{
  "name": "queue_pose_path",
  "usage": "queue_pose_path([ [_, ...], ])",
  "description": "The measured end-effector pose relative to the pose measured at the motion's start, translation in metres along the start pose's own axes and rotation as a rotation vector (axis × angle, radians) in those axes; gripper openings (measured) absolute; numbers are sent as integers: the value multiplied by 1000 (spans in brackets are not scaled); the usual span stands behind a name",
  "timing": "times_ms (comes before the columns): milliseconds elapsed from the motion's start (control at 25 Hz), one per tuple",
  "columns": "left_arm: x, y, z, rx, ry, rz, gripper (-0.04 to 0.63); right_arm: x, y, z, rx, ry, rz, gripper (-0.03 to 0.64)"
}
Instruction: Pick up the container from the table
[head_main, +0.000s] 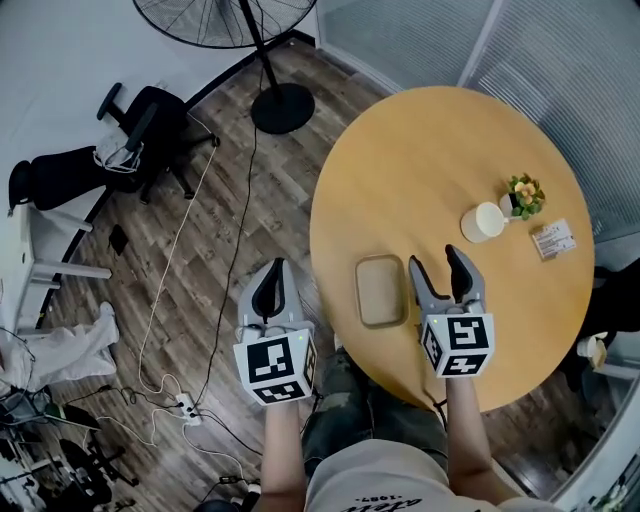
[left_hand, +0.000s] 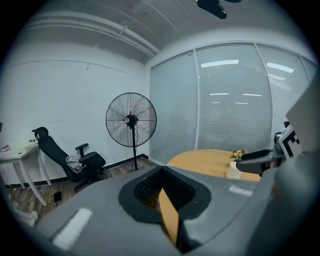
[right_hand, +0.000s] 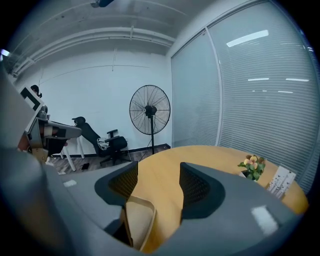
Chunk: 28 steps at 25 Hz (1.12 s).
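A flat tan rectangular container (head_main: 380, 290) lies near the front edge of the round wooden table (head_main: 430, 150). My right gripper (head_main: 440, 265) hovers just right of it, jaws open and empty. In the right gripper view the container (right_hand: 137, 220) shows low and to the left, by the left finger of the right gripper (right_hand: 157, 185). My left gripper (head_main: 270, 280) hangs off the table's left side, over the floor, with its fingers together. In the left gripper view the left gripper (left_hand: 165, 192) holds nothing.
A white cup (head_main: 484, 222), a small potted plant (head_main: 524, 195) and a printed card (head_main: 553, 240) sit at the table's right. On the floor stand a fan (head_main: 280, 105) and an office chair (head_main: 150, 130). Cables run to a power strip (head_main: 185, 405).
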<state>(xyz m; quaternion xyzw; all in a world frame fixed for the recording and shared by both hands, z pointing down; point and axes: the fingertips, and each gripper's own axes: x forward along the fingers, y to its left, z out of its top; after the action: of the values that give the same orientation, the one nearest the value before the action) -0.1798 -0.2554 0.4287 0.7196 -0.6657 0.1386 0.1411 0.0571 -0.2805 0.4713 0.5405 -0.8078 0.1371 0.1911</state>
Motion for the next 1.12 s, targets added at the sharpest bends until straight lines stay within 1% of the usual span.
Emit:
queue_pose_path([
  [320,19,-7,-25,-8,63,-38,0,7,-3,-39,29,83,-28,275],
  [680,27,-14,-53,-16,121,-80,0,10,6,-82,53,165,-41,262],
  [840,28,-20,-69,-15,151,-94,0,12,5,-98,73,190,-48,236],
  [1120,28,-26,-89,-13,193,-114,0,13,7,-121,88,235,-54,224],
])
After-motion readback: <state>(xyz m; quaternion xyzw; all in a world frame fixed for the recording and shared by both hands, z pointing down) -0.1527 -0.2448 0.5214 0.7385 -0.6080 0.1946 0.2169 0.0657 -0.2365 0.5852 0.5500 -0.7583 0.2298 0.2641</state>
